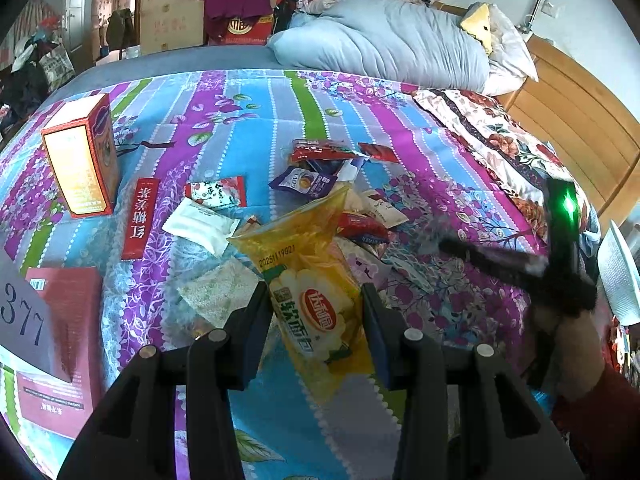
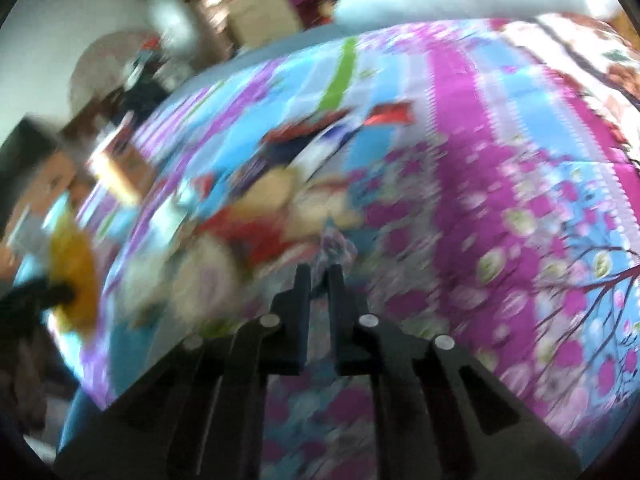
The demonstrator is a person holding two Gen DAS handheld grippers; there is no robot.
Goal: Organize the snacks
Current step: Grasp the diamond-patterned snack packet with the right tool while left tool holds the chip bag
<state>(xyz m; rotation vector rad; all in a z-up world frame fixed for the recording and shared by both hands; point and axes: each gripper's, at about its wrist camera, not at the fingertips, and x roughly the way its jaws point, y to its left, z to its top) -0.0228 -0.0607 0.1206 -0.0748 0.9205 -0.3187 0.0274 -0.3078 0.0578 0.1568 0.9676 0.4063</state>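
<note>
Yellow plastic bread bag (image 1: pixel 316 280): held in your left tongs (image 1: pixel 318 312), which are clamped on its lower half; the bag stands up from them over the bed (image 1: pixel 248 120), long axis running away from you and leaning left, with its open, clear mouth at the far end

Right tongs (image 2: pixel 319 276): nearly closed, pinching what looks like a small clear or pale wrapper (image 2: pixel 334 246); the right wrist view is badly smeared, so you cannot tell which snack it is. In the left wrist view your right hand (image 1: pixel 568 336) sits to the right of the bag and a little beyond it

Key relation: the bag mouth lies to the left of your right tongs, so I judge the coming move to be a leftward carry to drop the pinched piece in at the top. Your right hand is the nearer one to the loose heap

Loose snacks (image 1: pixel 332 176): scattered on the striped floral bedsheet just beyond the bag, red, purple and white packets among them

Readable writing:
- bag: date stamp "2025119921", a red oval logo, large characters ending "面包"
- red flat carton (image 1: pixel 140 220), left of the heap: "红糖姜茶"
- orange upright box (image 1: pixel 82 160): print too small to read
- grey card (image 1: pixel 24 320) at the left edge: "377"
</note>
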